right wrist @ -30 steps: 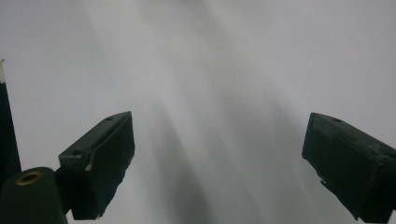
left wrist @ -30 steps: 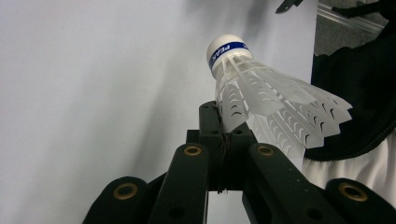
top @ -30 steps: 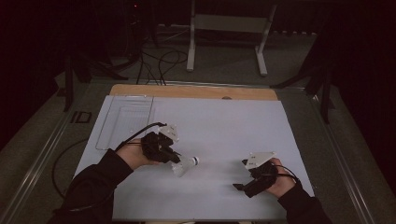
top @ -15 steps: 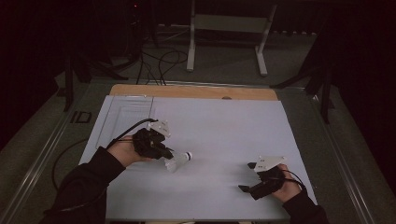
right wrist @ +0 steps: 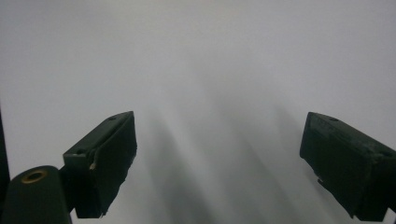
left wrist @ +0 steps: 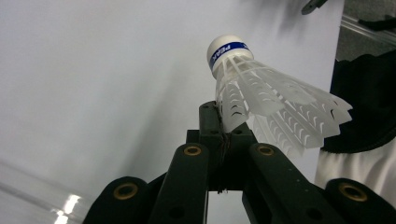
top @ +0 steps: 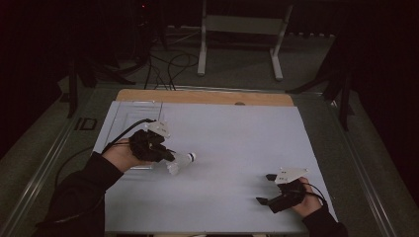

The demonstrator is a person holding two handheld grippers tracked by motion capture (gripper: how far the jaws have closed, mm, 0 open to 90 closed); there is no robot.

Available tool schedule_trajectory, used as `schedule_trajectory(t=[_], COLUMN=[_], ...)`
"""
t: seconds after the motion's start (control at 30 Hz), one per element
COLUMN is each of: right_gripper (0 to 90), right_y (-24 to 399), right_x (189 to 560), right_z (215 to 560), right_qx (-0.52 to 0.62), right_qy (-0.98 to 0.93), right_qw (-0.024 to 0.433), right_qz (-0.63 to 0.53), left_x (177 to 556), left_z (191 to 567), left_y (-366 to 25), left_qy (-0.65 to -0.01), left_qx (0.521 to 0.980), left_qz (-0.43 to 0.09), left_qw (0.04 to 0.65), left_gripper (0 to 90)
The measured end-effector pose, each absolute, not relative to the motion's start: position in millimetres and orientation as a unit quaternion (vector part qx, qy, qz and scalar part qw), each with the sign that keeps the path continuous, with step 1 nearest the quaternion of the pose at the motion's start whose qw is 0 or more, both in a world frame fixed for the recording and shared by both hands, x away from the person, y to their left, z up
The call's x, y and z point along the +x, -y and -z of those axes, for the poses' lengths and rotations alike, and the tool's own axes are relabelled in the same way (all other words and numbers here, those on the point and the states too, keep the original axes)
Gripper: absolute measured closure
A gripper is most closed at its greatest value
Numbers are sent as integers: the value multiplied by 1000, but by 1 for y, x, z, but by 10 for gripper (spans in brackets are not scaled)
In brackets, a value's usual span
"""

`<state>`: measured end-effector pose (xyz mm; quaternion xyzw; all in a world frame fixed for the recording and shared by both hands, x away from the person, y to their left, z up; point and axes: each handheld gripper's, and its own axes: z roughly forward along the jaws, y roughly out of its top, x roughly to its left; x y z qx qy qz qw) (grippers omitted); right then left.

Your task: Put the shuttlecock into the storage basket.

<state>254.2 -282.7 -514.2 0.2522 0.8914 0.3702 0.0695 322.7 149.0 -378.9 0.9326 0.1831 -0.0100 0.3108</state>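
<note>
We see the left hand-held gripper (top: 165,157) clenched on a shuttlecock's (left wrist: 261,98) skirt at nine o'clock on the desk (top: 232,133); the right hand-held gripper (top: 267,188), at five o'clock, gapes empty.

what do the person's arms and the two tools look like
Both tools are black with two blocky jaws: the left tool and the right tool. Each carries a grey three-cornered plate and trails a black cable. Brass rivets dot the linkages. The sleeves are black.

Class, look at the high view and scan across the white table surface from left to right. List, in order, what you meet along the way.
Clear tube lying at the table's left edge → left tool, shut on the shuttlecock's skirt → shuttlecock, cork pointing right → bare white table → right tool, jaws open and empty.
</note>
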Motion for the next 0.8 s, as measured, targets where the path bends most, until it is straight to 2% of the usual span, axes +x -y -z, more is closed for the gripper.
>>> schedule_trajectory(t=[0.8], right_gripper=[101], right_y=[275], right_x=[254], right_z=[518], right_qx=[234], right_qy=[-896], right_qw=[72], right_qz=[-370], left_x=[343], left_z=[355], left_y=[-193], left_qy=[-260], left_qx=[909], left_qz=[-60], left_qw=[319], left_gripper=[898])
